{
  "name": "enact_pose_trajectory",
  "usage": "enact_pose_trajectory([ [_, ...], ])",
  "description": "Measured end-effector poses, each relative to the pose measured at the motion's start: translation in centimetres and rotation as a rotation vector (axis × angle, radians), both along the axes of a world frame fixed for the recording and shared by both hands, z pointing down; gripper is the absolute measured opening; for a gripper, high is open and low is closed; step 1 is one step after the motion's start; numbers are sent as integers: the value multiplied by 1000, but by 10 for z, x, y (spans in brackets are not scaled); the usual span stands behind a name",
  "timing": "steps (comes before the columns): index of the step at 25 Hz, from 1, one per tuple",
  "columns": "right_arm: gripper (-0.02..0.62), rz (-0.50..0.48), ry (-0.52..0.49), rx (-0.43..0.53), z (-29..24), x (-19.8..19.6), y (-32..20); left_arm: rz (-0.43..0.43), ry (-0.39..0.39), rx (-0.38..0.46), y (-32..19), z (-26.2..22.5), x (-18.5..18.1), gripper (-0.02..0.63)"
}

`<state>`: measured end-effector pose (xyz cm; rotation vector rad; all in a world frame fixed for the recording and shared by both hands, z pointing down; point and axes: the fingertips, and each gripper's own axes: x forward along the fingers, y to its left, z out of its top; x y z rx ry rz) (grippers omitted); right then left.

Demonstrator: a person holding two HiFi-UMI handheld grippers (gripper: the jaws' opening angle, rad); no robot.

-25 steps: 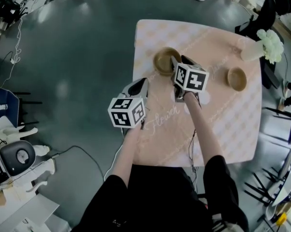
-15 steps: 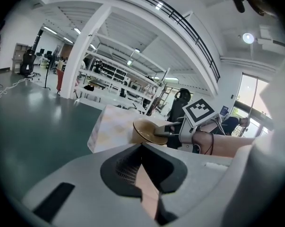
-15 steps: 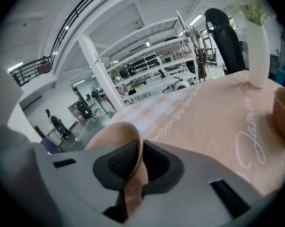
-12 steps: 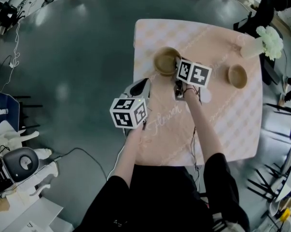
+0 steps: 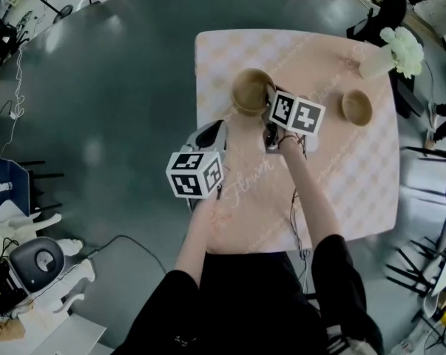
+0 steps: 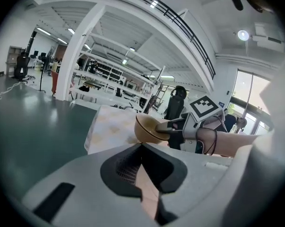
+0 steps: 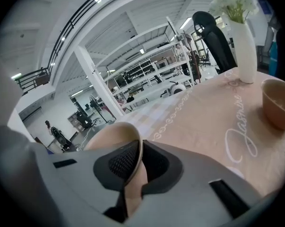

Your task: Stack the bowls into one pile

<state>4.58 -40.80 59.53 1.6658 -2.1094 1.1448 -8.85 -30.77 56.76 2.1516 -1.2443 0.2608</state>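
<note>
A tan bowl [image 5: 251, 91] sits at the far left of the peach-clothed table [image 5: 356, 191]. My right gripper [image 5: 268, 100] has that bowl's near-right rim between its jaws; they are closing and the pads press on the wall [image 7: 111, 138]. A second, smaller tan bowl [image 5: 356, 106] stands apart to the right, also seen in the right gripper view [image 7: 279, 108]. My left gripper [image 5: 215, 128] hovers at the table's left edge, short of the held bowl [image 6: 149, 129], its jaws a little apart with only cloth showing between them [image 6: 147, 183].
A white vase of pale flowers [image 5: 382, 58] stands at the table's far right corner, behind the second bowl [image 7: 246, 46]. The dark green floor [image 5: 112, 109] lies left of the table, and chairs [image 5: 430, 183] crowd its right side.
The right gripper's jaws have closed onto the bowl's rim and its marker cube has rolled slightly. The left gripper has stayed where it was.
</note>
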Motion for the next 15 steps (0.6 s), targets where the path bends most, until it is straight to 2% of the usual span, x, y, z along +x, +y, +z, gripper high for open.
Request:
enact_pose_trajectory([
  [6,11,26,-41,66,-17,25,5,36,-17,59,3,-16,27,-3],
  [10,11,52,-55,84,-25,50,12,28,-13,77,7,-26,46,-3],
  [15,11,125,-70,135,-42,89,17,39,-9,97,16,-36,76,-3],
])
